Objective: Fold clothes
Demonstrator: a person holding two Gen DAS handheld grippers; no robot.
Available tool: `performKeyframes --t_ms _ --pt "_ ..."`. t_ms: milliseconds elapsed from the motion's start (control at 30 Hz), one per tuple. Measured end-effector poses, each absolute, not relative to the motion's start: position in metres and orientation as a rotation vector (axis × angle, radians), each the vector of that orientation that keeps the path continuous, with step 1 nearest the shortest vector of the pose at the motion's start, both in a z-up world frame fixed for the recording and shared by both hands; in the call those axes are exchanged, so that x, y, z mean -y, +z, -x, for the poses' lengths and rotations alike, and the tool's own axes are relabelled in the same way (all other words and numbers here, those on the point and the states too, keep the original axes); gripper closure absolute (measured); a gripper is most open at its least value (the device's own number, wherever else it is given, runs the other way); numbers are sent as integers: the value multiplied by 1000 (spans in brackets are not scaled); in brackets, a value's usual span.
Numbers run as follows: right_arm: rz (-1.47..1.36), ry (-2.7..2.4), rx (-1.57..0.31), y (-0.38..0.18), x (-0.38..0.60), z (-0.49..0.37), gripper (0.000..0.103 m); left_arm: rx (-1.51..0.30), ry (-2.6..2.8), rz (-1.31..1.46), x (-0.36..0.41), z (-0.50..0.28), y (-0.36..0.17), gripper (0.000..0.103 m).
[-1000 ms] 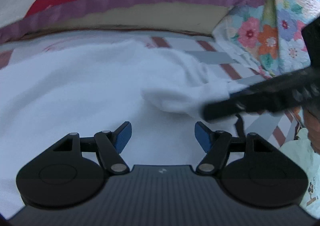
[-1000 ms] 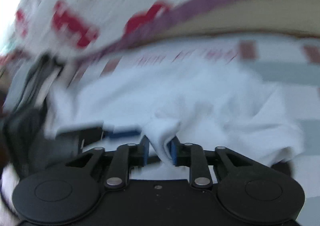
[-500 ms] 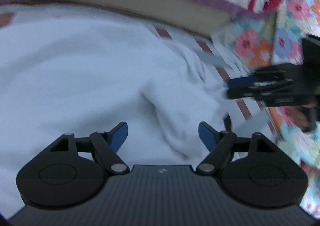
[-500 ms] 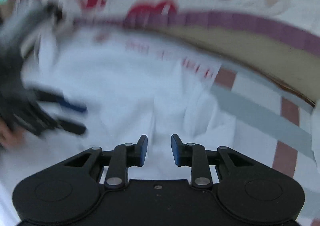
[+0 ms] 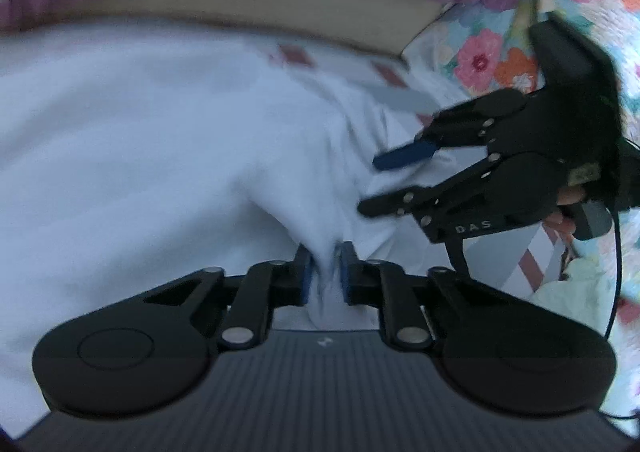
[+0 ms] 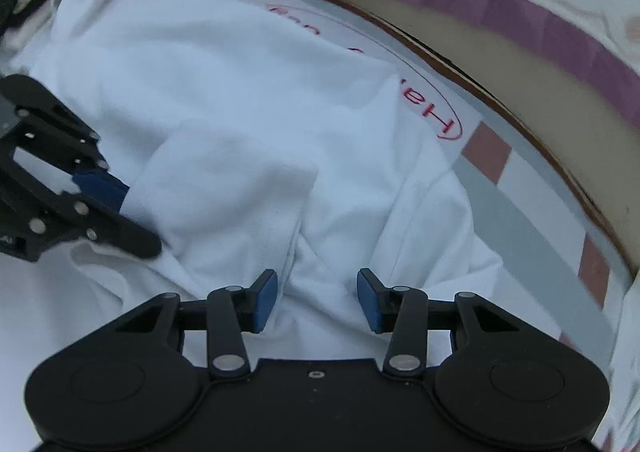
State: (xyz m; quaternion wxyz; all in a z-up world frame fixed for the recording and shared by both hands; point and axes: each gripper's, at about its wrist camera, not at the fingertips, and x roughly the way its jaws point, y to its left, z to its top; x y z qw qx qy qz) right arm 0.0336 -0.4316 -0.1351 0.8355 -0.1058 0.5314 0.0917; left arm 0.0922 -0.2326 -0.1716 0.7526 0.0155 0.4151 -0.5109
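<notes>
A white garment (image 5: 160,140) with a red oval print (image 6: 436,108) lies crumpled on a striped sheet. My left gripper (image 5: 325,272) is shut on a bunched fold of the white garment near its right side. My right gripper (image 6: 316,296) is open, its blue pads on either side of a ridge of the same cloth without pinching it. In the left wrist view the right gripper (image 5: 384,188) shows at the right, jaws apart over the cloth. In the right wrist view the left gripper (image 6: 128,212) shows at the left, closed on cloth.
The striped sheet (image 6: 520,212) has grey and reddish bands. A purple-edged cushion or mattress rim (image 6: 540,32) runs along the far side. A floral quilt (image 5: 500,56) lies at the right and a pale green garment (image 5: 576,288) beside it.
My left gripper closed from open onto a fold of the white garment. My right gripper let go of the cloth it held a second ago and opened wider, staying over the garment.
</notes>
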Motion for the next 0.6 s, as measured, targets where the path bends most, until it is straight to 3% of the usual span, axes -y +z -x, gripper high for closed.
performKeyframes --t_ms 200,333,400,433,600 --pt "142 321 -1192 -134 429 -25 55 -764 -1056 -116 229 -88 -152 97" --pt "117 350 -1173 -125 418 -22 55 -859 -952 -118 213 -100 -160 97" --pt "116 359 -1115 -121 411 -15 71 -937 -959 -44 192 -103 -164 97" --pt "115 354 -1058 -119 408 -10 92 -962 -954 -35 184 -103 -165 97" --pt "43 296 -964 -133 388 7 93 -1006 -934 -49 167 -102 -168 97"
